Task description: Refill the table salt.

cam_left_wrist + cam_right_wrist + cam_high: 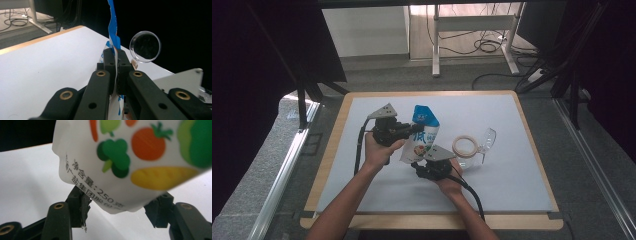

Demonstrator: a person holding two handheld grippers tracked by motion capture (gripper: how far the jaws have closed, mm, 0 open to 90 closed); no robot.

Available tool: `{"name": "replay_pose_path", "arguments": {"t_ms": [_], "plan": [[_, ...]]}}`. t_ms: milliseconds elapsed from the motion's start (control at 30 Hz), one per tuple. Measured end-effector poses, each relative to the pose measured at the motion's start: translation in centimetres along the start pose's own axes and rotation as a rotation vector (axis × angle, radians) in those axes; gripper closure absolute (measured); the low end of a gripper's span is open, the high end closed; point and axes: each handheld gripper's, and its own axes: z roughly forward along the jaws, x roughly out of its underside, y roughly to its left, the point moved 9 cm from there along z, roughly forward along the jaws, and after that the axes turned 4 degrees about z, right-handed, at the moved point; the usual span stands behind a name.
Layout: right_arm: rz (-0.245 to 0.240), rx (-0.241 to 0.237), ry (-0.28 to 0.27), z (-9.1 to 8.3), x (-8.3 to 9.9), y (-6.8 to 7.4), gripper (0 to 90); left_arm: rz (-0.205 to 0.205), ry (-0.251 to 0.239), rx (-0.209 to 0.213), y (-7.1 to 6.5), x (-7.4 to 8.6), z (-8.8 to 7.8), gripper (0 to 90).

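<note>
Two tongs work a printed pouch [421,137] held upright above the white desk [512,170]. Left tongs [116,58] are pressed together, pinching the pouch's edge. Right tongs [117,207] stand spread around its bottom corner, pads not pressing. Judged step: securing a second grip; next, the right jaws must close squarely on that corner.

I note pouch [422,136]: glossy printed plastic film, slightly creased. Tabletop [512,170]: matt white sheet, pale wood edge. Cup [484,142]: clear glossy plastic. Ring [465,146]: possibly wood, blurred. My tongs [116,58]: matt black plastic, brass-coloured rivets.
</note>
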Motion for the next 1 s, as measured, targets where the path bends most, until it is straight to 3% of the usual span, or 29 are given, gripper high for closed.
{"name": "replay_pose_path", "arguments": {"t_ms": [533,1000], "plan": [[0.065,0.031,0.021,-1.7,1.1,-0.4,49.8,0.005,0.040,0.048,-0.7,-0.3,2.9,89.7],[0.090,0.063,0.029,-2.4,1.7,-0.7,50.5,0.015,0.069,0.078,-1.2,-0.2,4.1,89.6]]}}
